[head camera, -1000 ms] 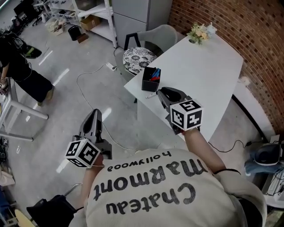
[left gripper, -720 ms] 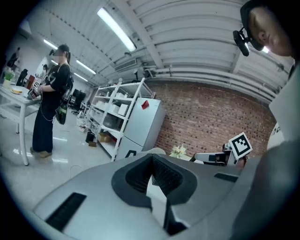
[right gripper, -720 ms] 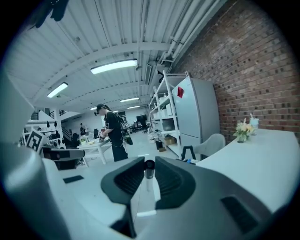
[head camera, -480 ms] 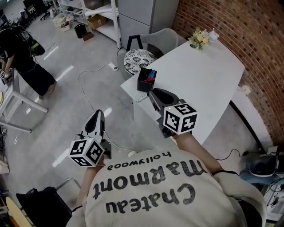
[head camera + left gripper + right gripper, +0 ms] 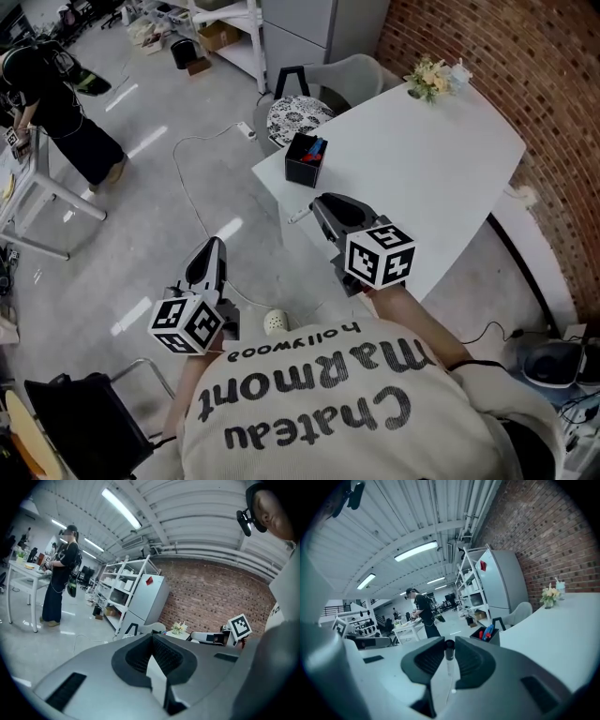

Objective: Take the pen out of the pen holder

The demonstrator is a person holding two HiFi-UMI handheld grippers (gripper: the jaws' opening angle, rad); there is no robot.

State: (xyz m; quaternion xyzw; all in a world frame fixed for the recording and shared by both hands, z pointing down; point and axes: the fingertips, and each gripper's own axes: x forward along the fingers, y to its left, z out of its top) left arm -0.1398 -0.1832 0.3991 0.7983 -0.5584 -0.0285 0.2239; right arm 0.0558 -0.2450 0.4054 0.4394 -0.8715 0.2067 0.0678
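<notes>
The black pen holder point(image 5: 304, 161) stands at the corner of the white table point(image 5: 431, 178), with red and blue pens point(image 5: 315, 148) upright in it. A short way in front of it, my right gripper point(image 5: 321, 204) is shut on a clear pen with a black cap point(image 5: 449, 660), whose end sticks out to the left point(image 5: 299, 216). In the right gripper view the holder point(image 5: 485, 634) lies ahead to the right. My left gripper point(image 5: 216, 246) hangs over the floor, left of the table, jaws shut and empty point(image 5: 152, 637).
A chair with a patterned cushion point(image 5: 292, 117) stands beyond the holder. Flowers point(image 5: 429, 75) sit at the table's far end by the brick wall. A cable point(image 5: 187, 178) runs over the floor. A person point(image 5: 56, 103) stands by a white table point(image 5: 37, 197) at far left.
My right gripper has drawn back a little from the pen holder with the pen in it. The left gripper has shifted sideways over the floor, still shut.
</notes>
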